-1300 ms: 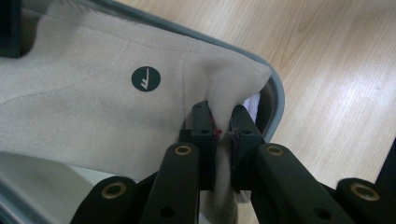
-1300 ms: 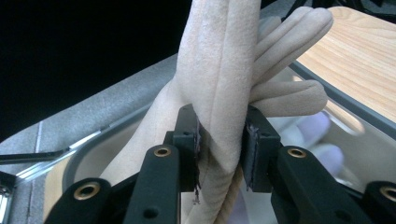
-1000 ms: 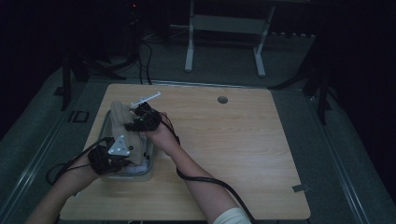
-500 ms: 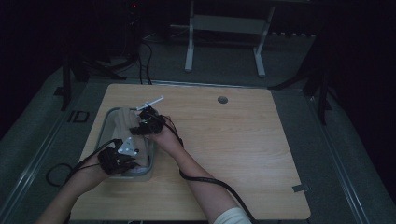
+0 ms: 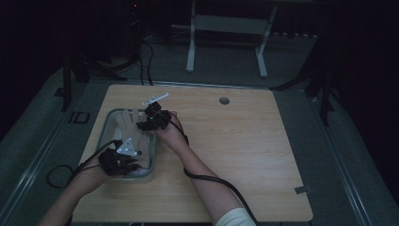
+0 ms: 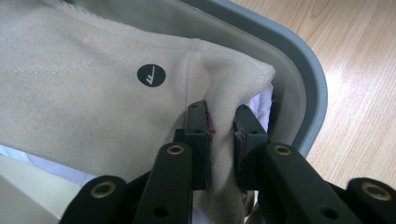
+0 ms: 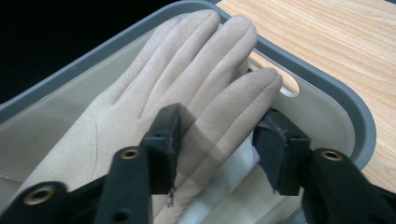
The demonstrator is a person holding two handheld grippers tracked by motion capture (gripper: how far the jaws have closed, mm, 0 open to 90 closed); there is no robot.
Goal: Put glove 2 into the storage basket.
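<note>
Round logo (image 6: 151, 75) on glove (image 6: 84, 93), left gripper view

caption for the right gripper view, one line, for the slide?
Right gripper, jaws just opening and parted around the fingers of a beige suede glove lying in a grey plastic bin.

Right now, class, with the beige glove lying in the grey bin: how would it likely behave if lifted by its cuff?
The glove would probably hang limp: its cuff bunches where the left claw pinches it. It looks light, thin suede-like fabric. It seems unlikely to slip, given the matte nap, and its fingers drape over the bin rim.
</note>
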